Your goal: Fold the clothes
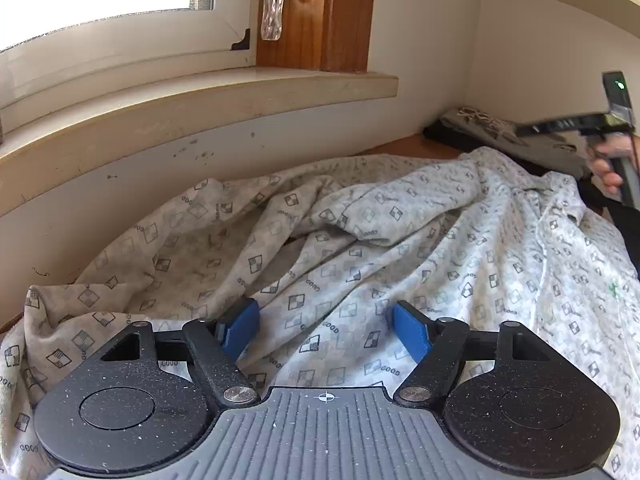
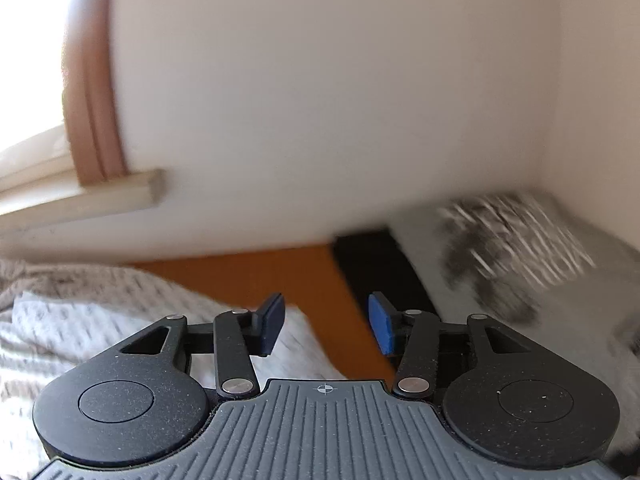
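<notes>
The fingers of the left gripper (image 1: 324, 330) stand spread wide, low over a crumpled patterned shirt (image 1: 360, 240), with cloth lying between them but neither blue pad pressing on it. The fingers of the right gripper (image 2: 326, 324) are parted about halfway and hold nothing; between them only the orange tabletop (image 2: 280, 276) shows, and that view is smeared by motion blur.

The shirt lies on the tabletop below the window sill (image 1: 200, 108), spreading from about 8 o'clock to 3 o'clock in the left wrist view. It is rumpled into deep ridges and valleys, with a darker, shaded part toward 9 o'clock and a brighter part toward 3 o'clock where a row of buttons and what looks like a collar appear. In the right wrist view its near edge sits at 8 o'clock, just beside the left finger of that gripper.

At 2 o'clock in the left wrist view the right gripper shows as a dark blurred shape with a hand (image 1: 608, 168) on its grip, above the far end of the shirt. Behind it, at the wall, lies a grey printed garment (image 2: 520, 248) on something dark; it looks flat and may already be folded, though the blur keeps that unsure.

As for progress, the shirt shows no fold at all. It would first need spreading flat and smoothing, then folding, so nearly all the work on this piece is left.
</notes>
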Tool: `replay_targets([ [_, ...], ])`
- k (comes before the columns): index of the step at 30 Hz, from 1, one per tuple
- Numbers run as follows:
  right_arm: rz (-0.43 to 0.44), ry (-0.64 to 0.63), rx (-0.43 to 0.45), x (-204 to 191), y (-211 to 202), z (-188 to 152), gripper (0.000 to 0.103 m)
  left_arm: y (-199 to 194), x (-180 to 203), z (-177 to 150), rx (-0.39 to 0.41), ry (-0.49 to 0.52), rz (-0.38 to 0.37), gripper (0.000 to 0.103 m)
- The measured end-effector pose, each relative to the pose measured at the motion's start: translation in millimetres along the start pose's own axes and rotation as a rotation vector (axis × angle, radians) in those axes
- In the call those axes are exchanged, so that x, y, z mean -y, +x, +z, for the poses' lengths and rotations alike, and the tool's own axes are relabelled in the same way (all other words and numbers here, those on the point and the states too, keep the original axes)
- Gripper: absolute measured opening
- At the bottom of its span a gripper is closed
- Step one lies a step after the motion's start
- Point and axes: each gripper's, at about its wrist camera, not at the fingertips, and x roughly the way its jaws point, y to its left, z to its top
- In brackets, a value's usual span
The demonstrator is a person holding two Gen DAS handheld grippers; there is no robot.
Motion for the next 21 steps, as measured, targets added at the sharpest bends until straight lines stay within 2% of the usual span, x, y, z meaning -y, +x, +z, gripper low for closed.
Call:
replay_targets([
  [3, -0.016, -0.104, -0.090, 3, -4, -22, 0.048, 1, 1, 0, -0.001, 0.004, 0.004, 0.077],
  [7, -0.027, -0.150, -0.149, 1, -6, -38, 0.049, 1, 2, 0, -0.004, 0.012, 0.010, 0.078],
  [12, -0.027, -0.074, -0.194, 8, 11, -35, 0.046, 1, 2, 0, -0.006, 0.014, 0.012, 0.079],
  [14, -0.011, -0.033, -0.183, 14, 10, -34, 0.008, 1, 2, 1, -0.006, 0.014, 0.012, 0.079],
  [18, -0.166, -0.005, -0.041, 26, -20, -29, 0.008, 2, 0, 1, -0.007, 0.015, 0.008, 0.079],
  [21, -0.293, -0.051, -0.047, 26, -22, -38, 0.013, 2, 0, 1, -0.008, 0.018, 0.008, 0.080],
])
